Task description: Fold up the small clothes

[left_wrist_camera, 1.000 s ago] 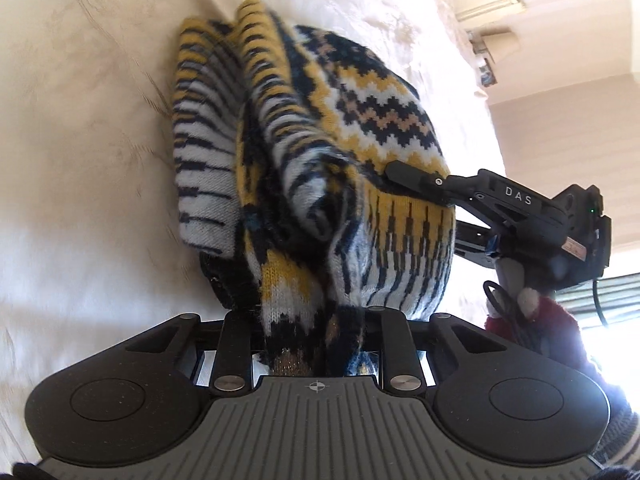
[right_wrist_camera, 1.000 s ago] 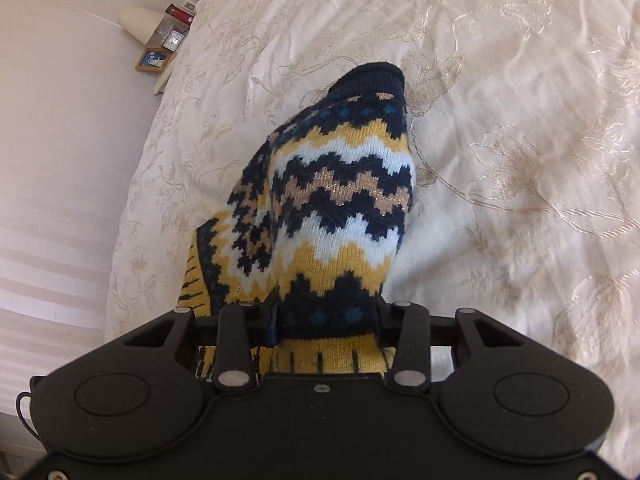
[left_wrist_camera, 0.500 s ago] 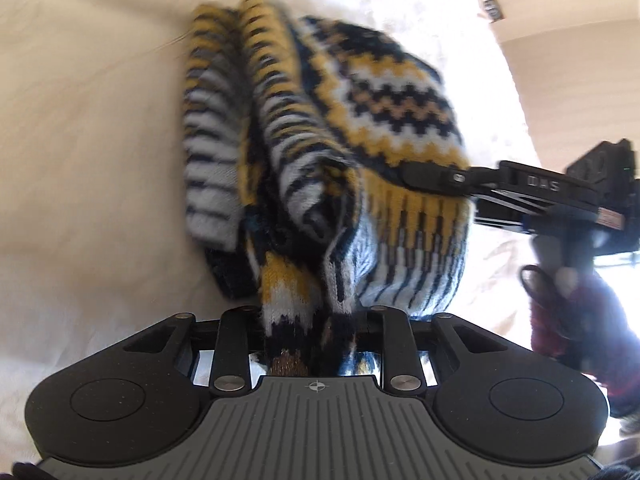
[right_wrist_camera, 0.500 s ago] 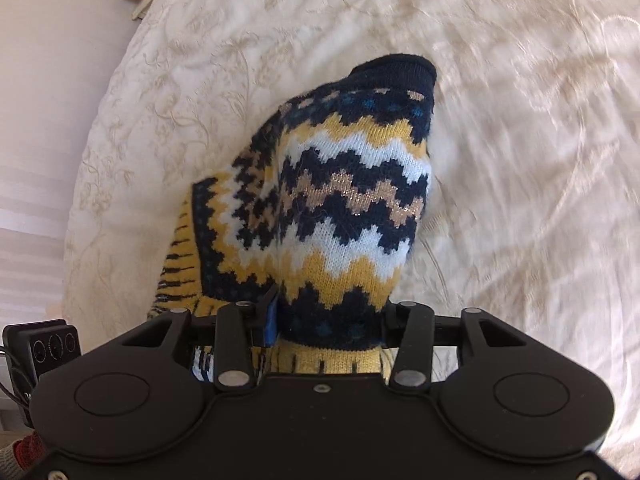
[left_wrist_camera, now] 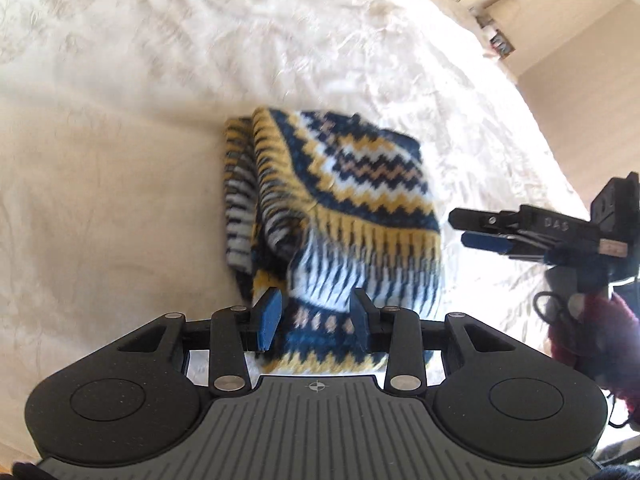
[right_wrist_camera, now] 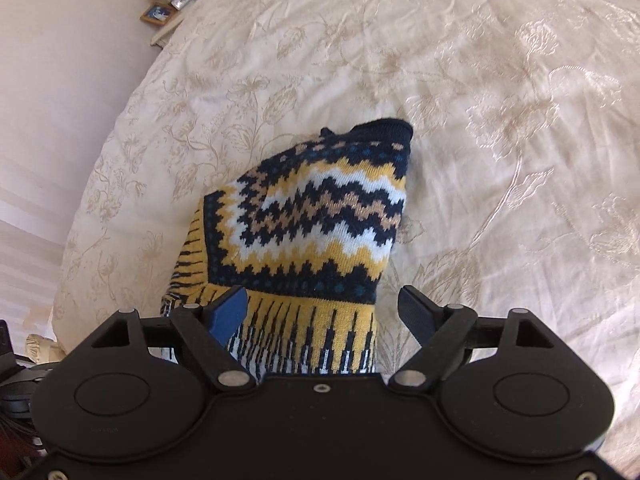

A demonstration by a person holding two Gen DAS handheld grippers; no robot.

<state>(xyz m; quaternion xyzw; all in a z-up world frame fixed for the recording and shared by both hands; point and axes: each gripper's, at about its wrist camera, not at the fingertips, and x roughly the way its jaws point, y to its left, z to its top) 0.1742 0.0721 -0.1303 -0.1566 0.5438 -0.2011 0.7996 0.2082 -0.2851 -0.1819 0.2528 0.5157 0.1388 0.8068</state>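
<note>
A cream floral-embroidered bedspread covers the bed, with a folded patterned knit sweater lying on it.

We see a knitted sweater, woolly and slightly fuzzy, matt in its zigzag bands; beneath it the bedspread is smooth cloth with a faint satin sheen and embroidered flowers; our grippers' bodies look like matt black plastic, with small shiny metal pins.
</note>
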